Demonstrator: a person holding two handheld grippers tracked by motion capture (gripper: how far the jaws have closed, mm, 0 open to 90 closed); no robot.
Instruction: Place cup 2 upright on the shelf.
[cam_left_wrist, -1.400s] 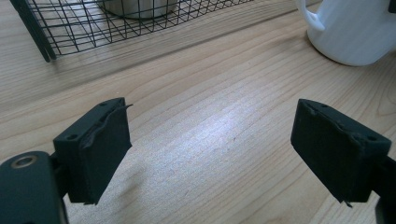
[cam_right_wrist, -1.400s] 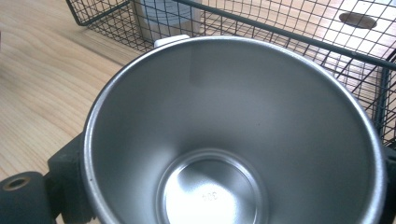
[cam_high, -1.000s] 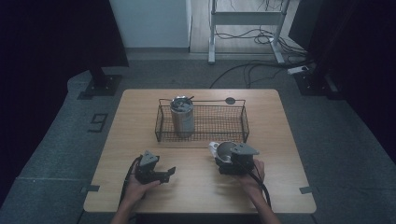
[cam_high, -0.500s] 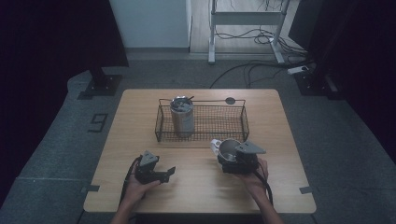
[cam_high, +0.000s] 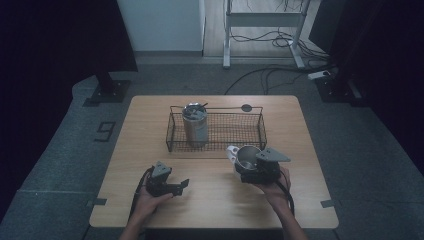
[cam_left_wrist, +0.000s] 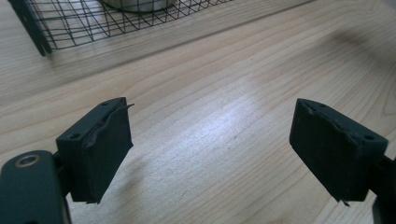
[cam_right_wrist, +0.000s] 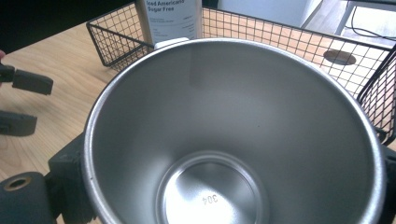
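Altogether two hand-held grippers: left hand-held gripper (cam_high: 183, 185) wide, right hand-held gripper (cam_high: 246, 169) clamping one steel cup (cam_high: 246, 157).

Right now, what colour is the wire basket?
Black, clearest in the right gripper view: wire basket.

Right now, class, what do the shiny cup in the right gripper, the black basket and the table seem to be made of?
Shiny round cup: probably stainless steel, brushed finish with soft reflections and a "304" stamp on its floor. Black rectangular basket: thin wire mesh, likely coated metal, matte dark. Pale rectangular table: wood or wood-look laminate, visible grain lines, slight sheen.
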